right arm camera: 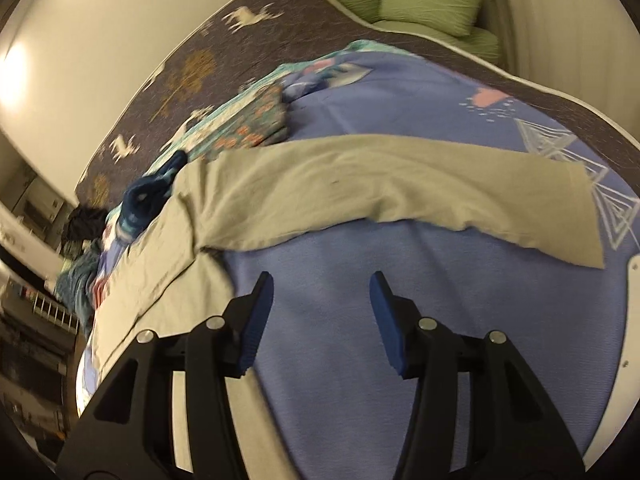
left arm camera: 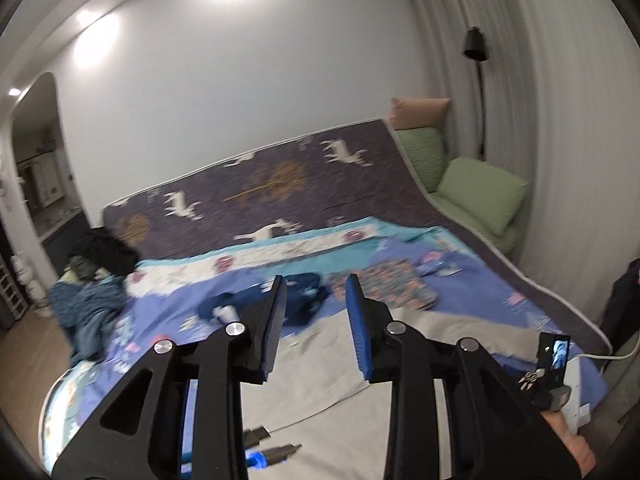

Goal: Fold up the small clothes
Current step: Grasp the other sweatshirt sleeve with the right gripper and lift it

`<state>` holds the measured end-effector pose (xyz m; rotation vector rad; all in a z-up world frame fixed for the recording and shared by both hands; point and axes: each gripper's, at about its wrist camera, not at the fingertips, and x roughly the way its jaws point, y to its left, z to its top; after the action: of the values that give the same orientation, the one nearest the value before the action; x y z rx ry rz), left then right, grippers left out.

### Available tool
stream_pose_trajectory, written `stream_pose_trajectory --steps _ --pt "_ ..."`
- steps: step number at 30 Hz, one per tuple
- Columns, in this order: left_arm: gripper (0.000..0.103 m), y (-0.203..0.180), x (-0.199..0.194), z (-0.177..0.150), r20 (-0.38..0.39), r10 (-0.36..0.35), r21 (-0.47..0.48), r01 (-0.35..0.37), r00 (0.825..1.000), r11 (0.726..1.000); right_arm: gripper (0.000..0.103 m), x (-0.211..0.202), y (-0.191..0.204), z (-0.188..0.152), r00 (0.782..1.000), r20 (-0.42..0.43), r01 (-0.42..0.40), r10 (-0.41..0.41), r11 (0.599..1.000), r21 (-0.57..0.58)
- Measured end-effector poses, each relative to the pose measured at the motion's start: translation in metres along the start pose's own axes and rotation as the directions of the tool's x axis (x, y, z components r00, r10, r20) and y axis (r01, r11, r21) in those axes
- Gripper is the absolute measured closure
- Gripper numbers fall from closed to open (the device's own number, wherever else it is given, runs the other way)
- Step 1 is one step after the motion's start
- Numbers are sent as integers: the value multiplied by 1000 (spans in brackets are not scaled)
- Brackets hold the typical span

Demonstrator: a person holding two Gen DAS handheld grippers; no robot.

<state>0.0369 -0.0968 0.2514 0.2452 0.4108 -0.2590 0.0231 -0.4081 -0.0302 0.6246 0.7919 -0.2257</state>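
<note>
Both claws grip nothing: the right claw, jaws about half apart, hangs over the bed just before the beige garment spread there; the left claw, narrower, hovers above that garment.

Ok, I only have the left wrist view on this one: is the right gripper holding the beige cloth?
Observer: No. The right gripper is open, with nothing in it.
Operator: What is under it, then?
Observer: Bare blue blanket. The beige cloth lies beyond it and to its left, not gripped.
Operator: How does the cloth lie on that side?
Observer: One long strip runs out to the right and ends in a straight edge by the white triangle prints.
</note>
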Motion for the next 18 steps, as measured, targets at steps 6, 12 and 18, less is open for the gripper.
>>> stream_pose_trajectory --steps 6,12,18 --pt "64 -31 101 -56 -115 -107 45 113 988 993 52 4 -42 10 999 16 27 -29 990 139" --pt "64 -22 189 -140 -271 -136 -7 140 953 990 48 16 -83 22 999 -9 32 -31 940 339" --pt "64 2 211 -162 -291 -132 -69 117 948 991 49 7 -134 -1 999 43 -8 -27 751 660"
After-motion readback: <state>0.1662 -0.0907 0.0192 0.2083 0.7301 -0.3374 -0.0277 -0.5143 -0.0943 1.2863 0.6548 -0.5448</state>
